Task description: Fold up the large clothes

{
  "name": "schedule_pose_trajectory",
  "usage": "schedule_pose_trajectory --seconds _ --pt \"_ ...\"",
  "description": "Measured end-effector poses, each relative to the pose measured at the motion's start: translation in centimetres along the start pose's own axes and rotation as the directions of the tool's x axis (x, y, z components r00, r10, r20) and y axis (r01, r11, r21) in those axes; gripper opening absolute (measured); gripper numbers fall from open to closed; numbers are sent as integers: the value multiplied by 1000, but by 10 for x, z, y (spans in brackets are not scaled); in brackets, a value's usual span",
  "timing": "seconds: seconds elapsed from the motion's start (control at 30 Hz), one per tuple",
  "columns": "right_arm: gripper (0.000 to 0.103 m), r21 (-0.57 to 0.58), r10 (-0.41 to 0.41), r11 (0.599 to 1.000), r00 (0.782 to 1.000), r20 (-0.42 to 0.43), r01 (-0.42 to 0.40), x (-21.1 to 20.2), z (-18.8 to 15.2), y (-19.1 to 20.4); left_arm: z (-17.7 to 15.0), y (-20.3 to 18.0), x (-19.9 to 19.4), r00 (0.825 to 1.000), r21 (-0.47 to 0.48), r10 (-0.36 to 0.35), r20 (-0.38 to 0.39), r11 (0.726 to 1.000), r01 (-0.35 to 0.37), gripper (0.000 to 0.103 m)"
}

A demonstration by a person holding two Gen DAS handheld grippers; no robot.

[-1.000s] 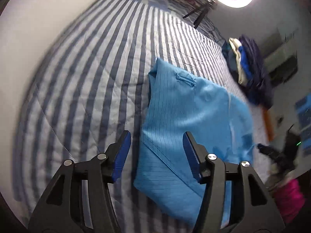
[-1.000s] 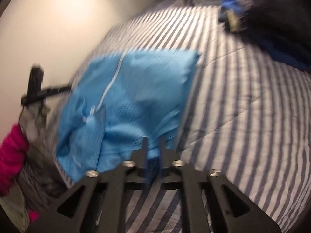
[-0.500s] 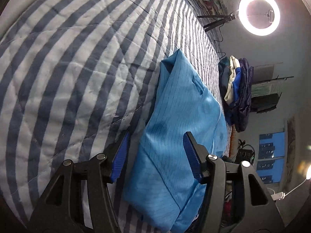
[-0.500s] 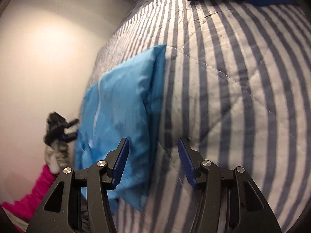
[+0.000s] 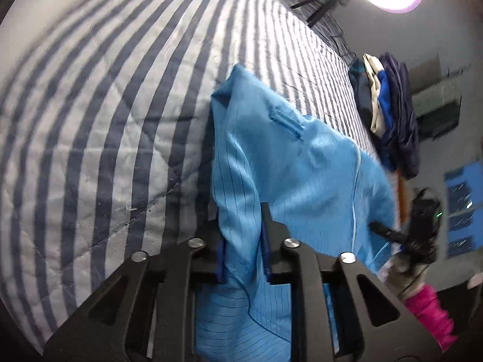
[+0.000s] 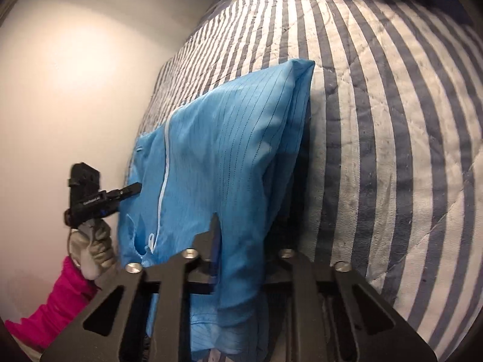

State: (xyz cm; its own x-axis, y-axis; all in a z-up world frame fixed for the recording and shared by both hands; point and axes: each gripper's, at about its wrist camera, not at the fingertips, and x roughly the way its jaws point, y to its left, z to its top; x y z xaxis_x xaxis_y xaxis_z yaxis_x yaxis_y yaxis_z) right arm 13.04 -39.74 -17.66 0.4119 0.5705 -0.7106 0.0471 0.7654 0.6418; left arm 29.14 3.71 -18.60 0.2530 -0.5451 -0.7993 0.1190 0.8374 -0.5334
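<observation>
A moment ago both my grippers were open, with their jaws standing on either side of the near edge of the blue jacket. Now both have just been closing, and each one is pinching that cloth. My left gripper squeezes a fold of the jacket's edge, and the cloth bunches up between its jaws. My right gripper squeezes the edge on the other side, next to the white zipper. The jacket lies half folded on the striped bed quilt, and its near edge is lifted a little off the quilt. The far end of the jacket rests flat on the quilt.

I think this means I have got hold of it at both sides. I think the next step is to lift this edge and lay it over the far end of the jacket to make another fold.
</observation>
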Motion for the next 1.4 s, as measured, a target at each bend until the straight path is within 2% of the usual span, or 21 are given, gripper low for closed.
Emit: schedule_pose_trajectory --seconds 0.13,0.23,0.37,0.53,0.67,0.73,0.8,0.83,0.87,0.9,0.93,1.03,1.13,1.17,1.23,1.3,1.4 --pt "7 -85 -98 991 995 21 100 -15 -9 25 -7 -24 -11 997 76 64 53 995 -68 9" --pt "6 -164 -190 967 981 49 196 -25 -19 53 -15 -43 -22 991 131 92 98 986 -105 8" --pt "5 -266 -292 913 951 102 309 -43 -34 86 -25 -71 -32 984 201 104 142 971 -132 6" --pt "5 -324 -399 840 901 173 434 -71 -49 111 -32 -111 -39 978 267 70 197 956 -122 5" --pt "5 -348 -441 799 871 218 491 -87 -57 121 -30 -120 -24 985 259 45 164 962 -87 5" --pt "5 -322 -439 814 875 204 484 -89 -58 113 -24 -105 -8 994 189 31 109 981 -52 6" --pt "5 -293 -447 827 877 176 480 -86 -58 98 -19 -89 6 996 145 51 77 988 -62 7" --pt "5 -280 -448 834 880 160 476 -83 -56 90 -17 -81 15 996 126 69 52 989 -75 23" --pt "5 -261 -445 846 885 134 465 -81 -55 80 -17 -76 19 996 104 82 42 991 -86 48" --pt "5 -235 -438 861 892 112 452 -80 -53 69 -16 -68 23 995 76 95 35 992 -98 58" --pt "5 -217 -434 869 895 99 445 -80 -52 61 -16 -61 25 995 55 87 38 994 -89 63" --pt "5 -183 -413 890 908 67 418 -79 -51 37 -16 -46 31 1000 -23 -5 22 1000 5 63" --pt "6 -160 -382 909 923 51 385 -75 -53 21 -15 -41 35 998 -36 -55 28 998 56 63" --pt "12 -158 -358 919 933 46 361 -75 -53 16 -14 -41 37 997 -39 -73 25 996 74 63" --pt "14 -141 -308 940 951 38 310 -78 -51 8 -10 -37 41 990 -63 -138 6 988 138 63" --pt "25 -98 -264 959 963 49 268 -85 -52 -2 -9 -28 42 982 -77 -190 -17 979 188 63" --pt "28 15 -143 990 989 40 143 -90 -59 -27 -8 -29 46 981 -42 -193 -19 981 192 61"
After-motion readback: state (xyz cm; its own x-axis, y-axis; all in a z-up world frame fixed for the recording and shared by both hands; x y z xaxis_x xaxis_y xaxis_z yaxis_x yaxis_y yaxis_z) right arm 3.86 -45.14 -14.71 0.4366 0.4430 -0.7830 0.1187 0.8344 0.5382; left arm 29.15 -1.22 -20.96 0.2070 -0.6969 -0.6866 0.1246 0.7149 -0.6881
